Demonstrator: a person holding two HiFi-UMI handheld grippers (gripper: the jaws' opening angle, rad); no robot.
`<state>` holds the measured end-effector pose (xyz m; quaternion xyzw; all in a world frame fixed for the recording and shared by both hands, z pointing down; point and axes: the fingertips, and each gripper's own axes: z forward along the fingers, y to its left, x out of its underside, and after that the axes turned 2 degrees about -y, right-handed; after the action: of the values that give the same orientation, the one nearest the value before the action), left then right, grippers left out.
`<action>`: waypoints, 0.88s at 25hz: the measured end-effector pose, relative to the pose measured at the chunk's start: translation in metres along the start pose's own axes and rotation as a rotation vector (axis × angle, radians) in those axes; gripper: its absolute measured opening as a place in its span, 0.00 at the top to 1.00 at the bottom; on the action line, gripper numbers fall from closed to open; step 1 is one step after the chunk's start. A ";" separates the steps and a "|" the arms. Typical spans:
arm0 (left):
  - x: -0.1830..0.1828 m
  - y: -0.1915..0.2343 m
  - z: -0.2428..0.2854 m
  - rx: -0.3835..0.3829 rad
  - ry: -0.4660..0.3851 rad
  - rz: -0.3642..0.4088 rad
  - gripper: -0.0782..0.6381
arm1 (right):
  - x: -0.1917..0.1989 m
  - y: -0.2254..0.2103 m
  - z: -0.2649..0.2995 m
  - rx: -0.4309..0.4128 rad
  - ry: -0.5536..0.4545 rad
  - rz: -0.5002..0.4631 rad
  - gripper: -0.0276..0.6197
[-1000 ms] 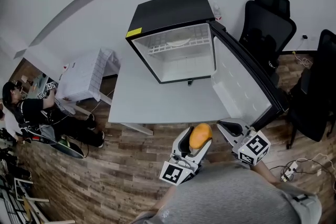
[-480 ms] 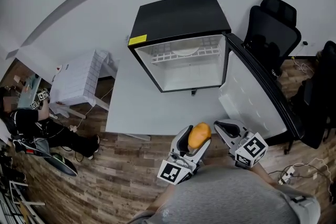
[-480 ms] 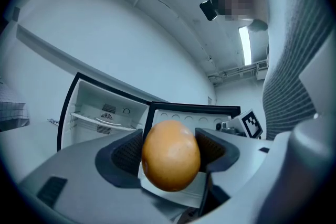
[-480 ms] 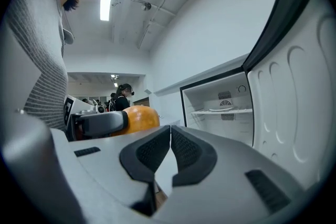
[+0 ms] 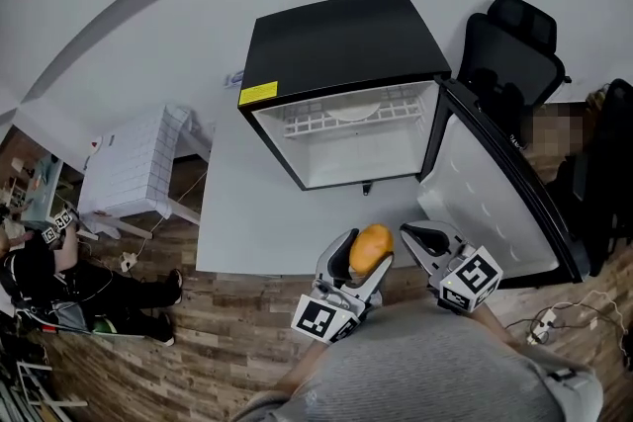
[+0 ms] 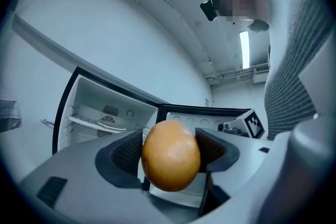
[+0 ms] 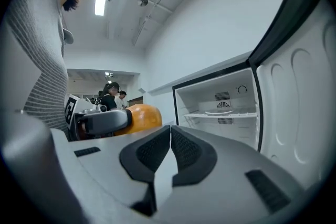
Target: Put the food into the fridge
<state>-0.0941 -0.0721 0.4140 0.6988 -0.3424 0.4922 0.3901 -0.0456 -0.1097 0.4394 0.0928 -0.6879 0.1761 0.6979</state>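
Left tool (image 5: 362, 254): an orange (image 5: 372, 247) is being gripped between the two pads. The jaws are standing fairly wide around it, and both pads are pressing on its sides in the left gripper view. The orange is being held in the air at lower centre of the head view, where it is appearing against the near edge of the white bench (image 5: 252, 212), apart from the fridge (image 5: 341, 35)

Right tool (image 5: 419, 237): the jaws are being pressed together, pad against pad, with nothing between them. It is being held just right of the left tool, tips pointing towards the fridge

Fridge: black with a white interior, standing on the bench at upper centre. Its door (image 5: 495, 203) is being shown swung wide open towards the right of the frame. A wire shelf (image 5: 316, 117) is sitting high in the cavity, with a pale plate (image 5: 354, 111) lying on it

Surroundings: black chairs (image 5: 504, 44) at upper right, a white crate-like stand (image 5: 129, 168) at left, and a person (image 5: 40, 267) low on the wooden floor (image 5: 227, 321) at the lower left edge
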 end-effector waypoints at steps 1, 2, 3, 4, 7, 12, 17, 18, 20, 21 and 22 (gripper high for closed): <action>0.000 0.006 0.000 0.005 0.002 -0.001 0.44 | 0.000 -0.001 0.005 0.005 -0.001 -0.001 0.94; 0.000 0.011 0.001 0.009 0.005 -0.002 0.44 | -0.001 -0.001 0.011 0.009 -0.002 -0.001 0.94; -0.001 0.017 0.001 0.013 0.006 -0.003 0.44 | -0.001 -0.002 0.016 0.013 -0.003 -0.002 0.94; -0.001 0.023 0.002 0.016 0.006 -0.003 0.44 | -0.001 -0.002 0.021 0.016 -0.004 -0.004 0.94; -0.001 0.039 0.003 0.028 0.014 -0.002 0.44 | -0.001 -0.004 0.033 0.028 -0.010 -0.003 0.94; 0.001 0.058 0.008 0.049 0.022 -0.014 0.44 | 0.000 -0.008 0.049 0.050 -0.018 0.002 0.94; 0.007 0.067 0.017 0.083 0.044 -0.025 0.44 | -0.001 -0.014 0.053 0.077 -0.013 -0.006 0.94; 0.011 0.068 0.019 0.086 0.056 -0.030 0.44 | -0.002 -0.016 0.053 0.082 -0.014 -0.008 0.94; 0.012 0.068 0.024 0.096 0.058 -0.033 0.44 | -0.004 -0.020 0.051 0.091 -0.015 -0.013 0.94; 0.009 0.066 0.027 0.105 0.048 -0.028 0.44 | -0.005 -0.021 0.050 0.095 -0.014 -0.015 0.94; 0.006 0.064 0.030 0.113 0.037 -0.023 0.44 | -0.005 -0.023 0.050 0.099 -0.012 -0.017 0.94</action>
<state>-0.1351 -0.1287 0.4270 0.7143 -0.2986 0.5193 0.3618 -0.0828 -0.1500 0.4387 0.1343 -0.6817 0.2037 0.6898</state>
